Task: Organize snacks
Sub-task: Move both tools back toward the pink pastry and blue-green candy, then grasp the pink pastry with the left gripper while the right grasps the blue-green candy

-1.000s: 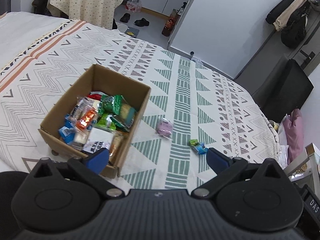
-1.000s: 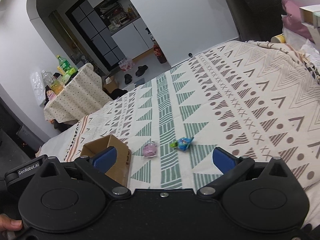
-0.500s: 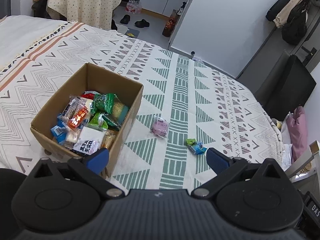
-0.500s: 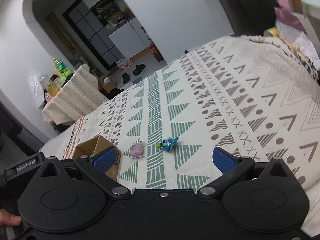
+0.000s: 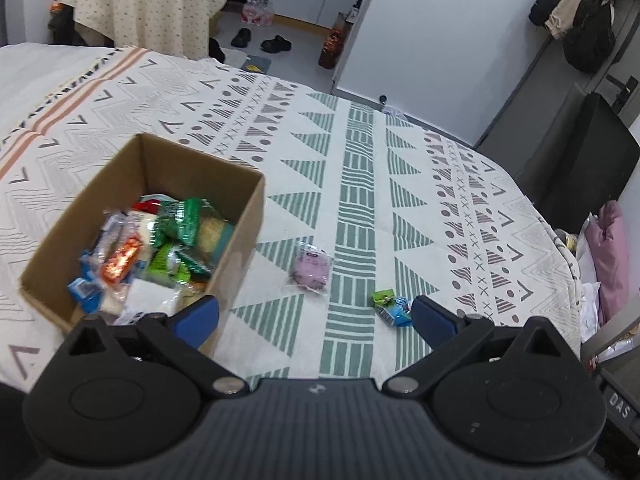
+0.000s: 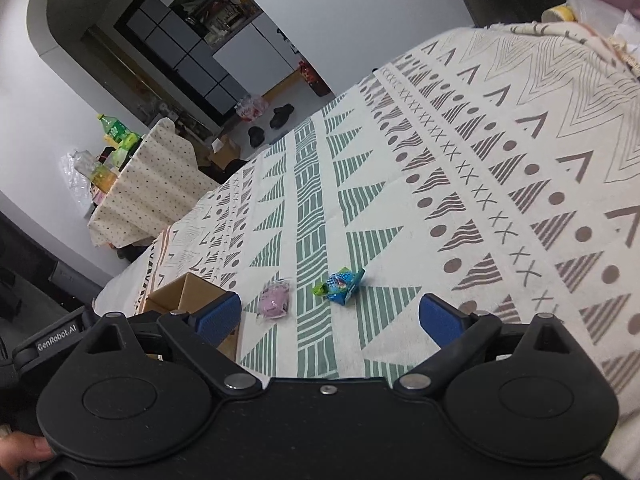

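Snacks in crinkly wrappers fill the open brown cardboard box (image 5: 248, 216) that sits on the patterned cream, green and grey bedspread (image 5: 360, 168); among the packets we can pick out a green foil pack (image 5: 180, 220) and an orange-and-white one (image 5: 120, 260), though the pile is blurred. Two more snacks lie loose on the bedspread to the right of the box: a pale pink snack in a clear wrapper (image 5: 311, 268), near the box's right wall but not touching it, and a small blue and green packet (image 5: 390, 306) further right, apart from the pink one. In the right wrist view the same pair shows again, the pink snack (image 6: 275, 298) just left of the blue and green packet (image 6: 340, 280), with a corner of the box (image 6: 180, 292) at the lower left.

Our left gripper (image 5: 316, 316) hangs above the bedspread with its blue-padded jaws spread wide and nothing between them; its left pad overlaps the box's near corner in the picture. Our right gripper (image 6: 330, 316) also has its jaws wide apart, just beginning to close, with only bare bedspread between them and both loose snacks lying ahead. A fingertip (image 6: 24, 454) of the person shows at the lower left edge of the right wrist view.
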### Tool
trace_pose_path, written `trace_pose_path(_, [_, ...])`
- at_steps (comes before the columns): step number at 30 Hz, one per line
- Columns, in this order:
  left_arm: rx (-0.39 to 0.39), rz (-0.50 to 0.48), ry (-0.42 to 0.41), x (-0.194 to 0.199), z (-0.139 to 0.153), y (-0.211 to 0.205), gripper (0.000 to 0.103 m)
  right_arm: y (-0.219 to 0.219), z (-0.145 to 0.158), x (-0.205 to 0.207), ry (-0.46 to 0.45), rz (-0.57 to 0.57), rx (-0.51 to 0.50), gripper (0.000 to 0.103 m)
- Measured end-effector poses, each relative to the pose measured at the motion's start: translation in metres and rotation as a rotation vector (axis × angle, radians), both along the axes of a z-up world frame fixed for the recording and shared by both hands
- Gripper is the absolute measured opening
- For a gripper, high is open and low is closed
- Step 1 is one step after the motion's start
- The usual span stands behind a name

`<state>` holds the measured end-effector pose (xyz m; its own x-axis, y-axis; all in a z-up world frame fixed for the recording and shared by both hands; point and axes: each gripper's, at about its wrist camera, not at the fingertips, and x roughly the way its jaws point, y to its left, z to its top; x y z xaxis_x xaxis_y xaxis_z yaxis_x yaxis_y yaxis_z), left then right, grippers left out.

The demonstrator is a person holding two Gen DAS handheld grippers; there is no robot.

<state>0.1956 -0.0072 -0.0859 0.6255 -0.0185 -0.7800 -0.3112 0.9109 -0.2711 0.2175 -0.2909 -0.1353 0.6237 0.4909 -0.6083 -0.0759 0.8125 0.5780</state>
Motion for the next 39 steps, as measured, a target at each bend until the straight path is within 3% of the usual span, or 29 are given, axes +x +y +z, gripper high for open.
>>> trace_pose_path(9, [0.019,-0.046,0.036,0.033,-0.027,-0.009,0.099,0.0,-0.026,0.033,0.067,-0.03,0.053,0.097])
trace_pose_path(26, [0.019,-0.078,0.11,0.087,-0.086,-0.011,0.069,0.015,-0.072,0.076,0.169,-0.087,0.058,0.077])
trace_pose_path(39, [0.038,-0.071,0.139,0.117,-0.127,-0.006,0.064,0.026,-0.092,0.091,0.225,-0.07,0.075,0.076])
